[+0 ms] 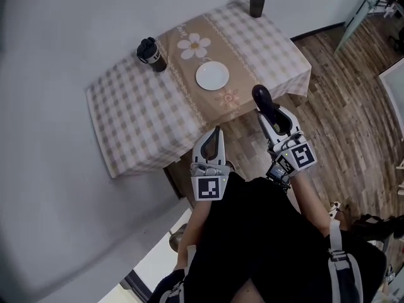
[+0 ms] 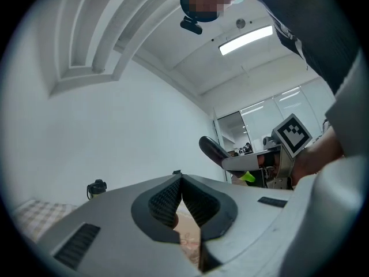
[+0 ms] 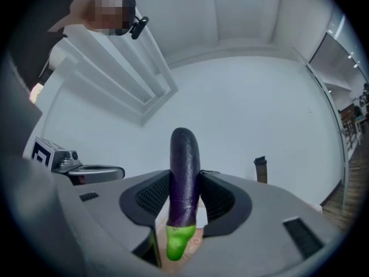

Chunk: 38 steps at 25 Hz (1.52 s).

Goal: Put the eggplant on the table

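The person stands at the near side of a small table [image 1: 136, 122] covered with a beige checked cloth, holding both grippers out level toward it. The right gripper [image 1: 267, 112] is clamped on the eggplant [image 3: 184, 169]. Both dark pads press against its purple body, the green stem end points back toward the gripper's body, and the rounded purple end sticks out well past the jaw tips. From above, that dark end overlaps the table's near edge, so the eggplant is up in the grip and not lying on the cloth. The left gripper [image 1: 217, 132] is just beside it, short of the table edge, its jaws brought together at the tips with nothing between them. On the table a white plate [image 1: 212, 76] sits empty near the middle of a runner printed with a daisy [image 1: 194, 45]. One dark bottle [image 1: 151, 54] stands near the left side and another dark bottle [image 1: 257, 1] at the far corner. To the right of the table is wood-plank floor [image 1: 344, 87].
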Available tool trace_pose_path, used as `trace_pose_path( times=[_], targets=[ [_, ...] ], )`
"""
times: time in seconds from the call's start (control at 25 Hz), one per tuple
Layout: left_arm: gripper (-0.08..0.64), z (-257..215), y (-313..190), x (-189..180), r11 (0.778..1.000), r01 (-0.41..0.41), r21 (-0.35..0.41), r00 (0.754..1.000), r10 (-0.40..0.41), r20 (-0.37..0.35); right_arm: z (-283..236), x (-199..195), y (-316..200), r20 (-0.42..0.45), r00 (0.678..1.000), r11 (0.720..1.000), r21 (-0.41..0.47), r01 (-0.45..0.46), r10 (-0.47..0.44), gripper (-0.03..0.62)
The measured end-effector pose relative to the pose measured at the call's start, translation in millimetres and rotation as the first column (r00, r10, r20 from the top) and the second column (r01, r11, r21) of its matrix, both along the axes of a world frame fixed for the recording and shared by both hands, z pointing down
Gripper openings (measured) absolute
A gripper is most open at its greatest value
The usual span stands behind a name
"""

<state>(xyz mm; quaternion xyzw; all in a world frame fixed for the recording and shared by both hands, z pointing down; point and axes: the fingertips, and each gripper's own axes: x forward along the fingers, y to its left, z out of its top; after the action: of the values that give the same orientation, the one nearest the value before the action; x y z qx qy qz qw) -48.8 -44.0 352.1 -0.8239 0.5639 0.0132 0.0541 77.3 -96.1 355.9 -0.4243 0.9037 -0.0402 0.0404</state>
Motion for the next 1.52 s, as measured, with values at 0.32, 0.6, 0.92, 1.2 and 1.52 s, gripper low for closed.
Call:
trace_pose_path(
  times=[0.32, 0.6, 0.92, 1.2, 1.52],
  targets=[
    [-0.011, 7, -66, -40, 0.999, 0.038, 0.015, 0.999, -0.038, 0.017, 1, -10, -69, -0.034, 0.999, 0.999, 0.031, -0.026, 0.027, 0.169],
    [-0.011, 14, -95, -59, 0.997, 0.074, 0.023, 0.996, -0.075, 0.05, -4, -31, -124, -0.057, 0.998, 0.998, 0.064, 0.021, -0.017, 0.17],
    [-0.01, 15, -139, -65, 0.996, 0.085, 0.04, 0.995, -0.087, 0.047, -15, -65, -184, -0.067, 0.995, 0.989, 0.127, 0.075, -0.067, 0.17],
    [-0.011, 26, -151, -70, 0.994, 0.106, 0.01, 0.994, -0.106, 0.029, -15, -84, -205, -0.077, 0.992, 0.985, 0.138, 0.109, -0.099, 0.17],
    [-0.01, 36, -160, -80, 0.991, 0.128, -0.022, 0.991, -0.128, 0.035, 5, -100, -218, -0.11, 0.985, 0.985, 0.101, 0.142, -0.13, 0.17]
  ],
)
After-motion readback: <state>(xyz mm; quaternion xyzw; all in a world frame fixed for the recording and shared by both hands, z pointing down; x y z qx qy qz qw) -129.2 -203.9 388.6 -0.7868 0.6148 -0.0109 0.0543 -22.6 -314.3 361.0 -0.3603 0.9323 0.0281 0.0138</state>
